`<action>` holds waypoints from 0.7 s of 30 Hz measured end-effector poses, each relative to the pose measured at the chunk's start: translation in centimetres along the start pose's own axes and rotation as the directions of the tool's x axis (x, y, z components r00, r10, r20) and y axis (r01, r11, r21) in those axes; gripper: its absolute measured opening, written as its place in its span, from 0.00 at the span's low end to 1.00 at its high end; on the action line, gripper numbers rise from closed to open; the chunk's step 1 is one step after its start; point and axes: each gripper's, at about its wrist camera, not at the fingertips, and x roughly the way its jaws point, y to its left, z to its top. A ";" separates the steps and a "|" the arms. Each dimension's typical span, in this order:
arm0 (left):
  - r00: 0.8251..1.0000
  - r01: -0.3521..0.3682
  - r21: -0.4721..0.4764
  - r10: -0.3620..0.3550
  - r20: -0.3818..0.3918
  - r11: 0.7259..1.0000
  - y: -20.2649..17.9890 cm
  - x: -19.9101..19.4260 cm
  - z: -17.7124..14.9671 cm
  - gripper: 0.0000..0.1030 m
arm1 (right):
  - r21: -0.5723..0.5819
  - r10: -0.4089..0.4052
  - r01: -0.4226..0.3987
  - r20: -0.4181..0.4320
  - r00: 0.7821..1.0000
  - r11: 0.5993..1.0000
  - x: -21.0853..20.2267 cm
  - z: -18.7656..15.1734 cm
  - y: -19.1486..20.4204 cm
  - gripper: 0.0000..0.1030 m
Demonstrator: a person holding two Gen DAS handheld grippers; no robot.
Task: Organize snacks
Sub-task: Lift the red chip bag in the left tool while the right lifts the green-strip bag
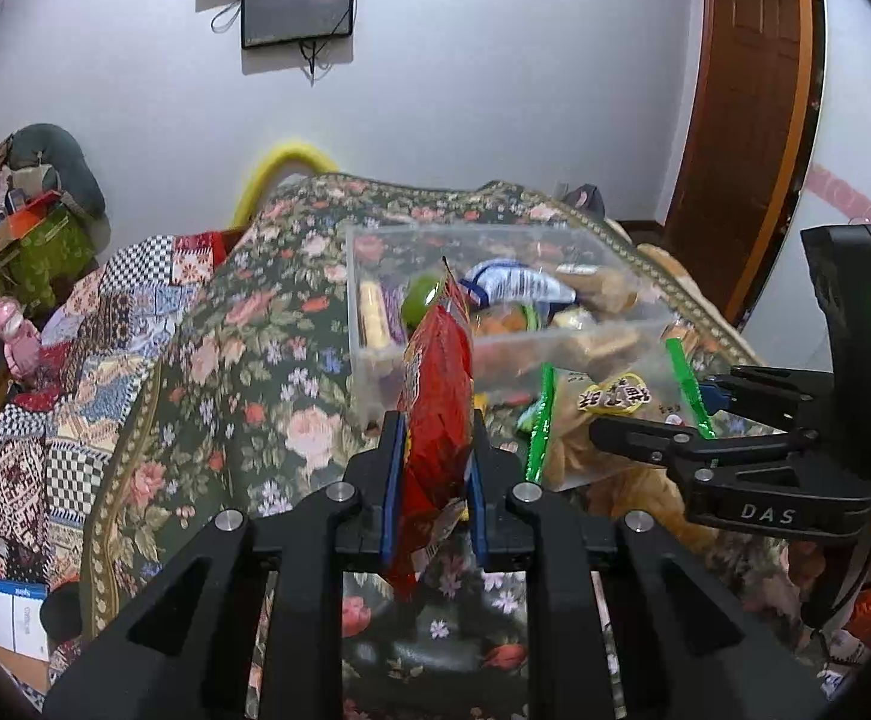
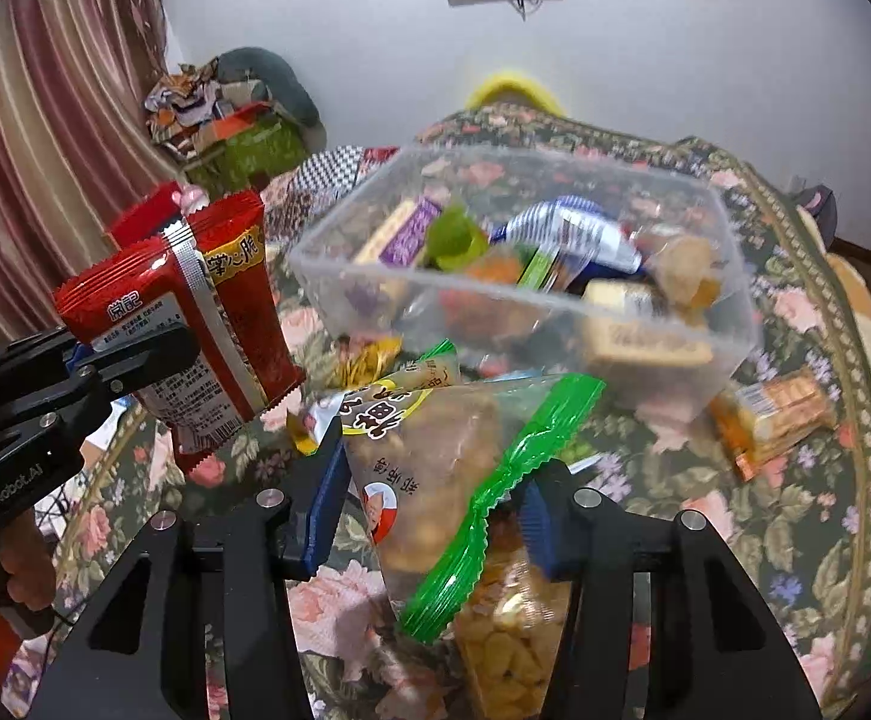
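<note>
My left gripper (image 1: 435,438) is shut on a red snack packet (image 1: 435,408), held edge-on above the floral table, just short of a clear plastic box (image 1: 645,327) that holds several snacks. My right gripper (image 2: 429,480) is shut on a clear bag with green sealed edges (image 2: 465,474), full of golden crackers, also in front of the box (image 2: 729,324). In the right wrist view the left gripper (image 2: 123,354) and its red packet (image 2: 195,324) are at the left. In the left wrist view the right gripper (image 1: 651,420) and its bag (image 1: 591,414) are at the right.
An orange-wrapped snack (image 2: 777,414) lies on the floral tablecloth (image 2: 807,540) right of the box. Small gold-wrapped sweets (image 2: 369,360) lie by the box's near wall. A patchwork-covered seat (image 1: 75,372) and cluttered boxes (image 1: 33,240) are to the left. A wooden door (image 1: 741,120) is at the far right.
</note>
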 end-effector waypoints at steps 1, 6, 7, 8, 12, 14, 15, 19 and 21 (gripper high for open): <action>1.000 0.003 0.000 -0.003 0.008 1.000 -0.1 -0.2 0.4 0.17 | 0.000 0.000 0.000 0.010 1.000 1.000 -0.3 0.3 -0.1 0.45; 0.998 -0.009 0.004 0.008 0.057 1.000 -0.5 -0.8 2.6 0.17 | -0.001 -0.014 0.014 0.075 0.997 1.000 -2.1 1.9 -0.9 0.45; 0.998 -0.008 0.002 0.008 0.067 1.000 -0.5 -0.9 3.1 0.17 | -0.001 -0.019 0.019 0.084 0.996 1.000 -2.3 2.4 -1.1 0.45; 0.997 -0.008 0.001 0.008 0.077 1.000 -0.5 -0.9 3.6 0.17 | 0.000 -0.025 0.025 0.095 0.995 1.000 -2.4 2.8 -1.3 0.45; 0.993 -0.024 0.002 0.024 0.113 1.000 -0.7 -0.5 5.5 0.17 | -0.002 -0.050 0.051 0.129 0.990 0.999 -2.8 4.4 -2.2 0.45; 0.993 -0.024 -0.002 0.024 0.118 1.000 -0.6 0.1 6.4 0.17 | -0.004 -0.065 0.066 0.143 0.988 0.998 -2.8 5.2 -2.7 0.45; 0.993 -0.025 -0.001 0.025 0.119 1.000 -0.6 0.5 6.8 0.17 | -0.003 -0.072 0.073 0.148 0.986 0.997 -2.7 5.7 -2.9 0.45; 0.992 -0.037 0.001 0.037 0.118 0.999 -0.6 2.0 8.2 0.17 | -0.010 -0.088 0.090 0.154 0.984 0.996 -2.1 7.1 -3.7 0.45; 0.992 -0.045 0.001 0.045 0.114 0.999 -0.6 2.9 8.6 0.17 | -0.012 -0.105 0.108 0.158 0.982 0.994 -1.7 7.8 -4.0 0.45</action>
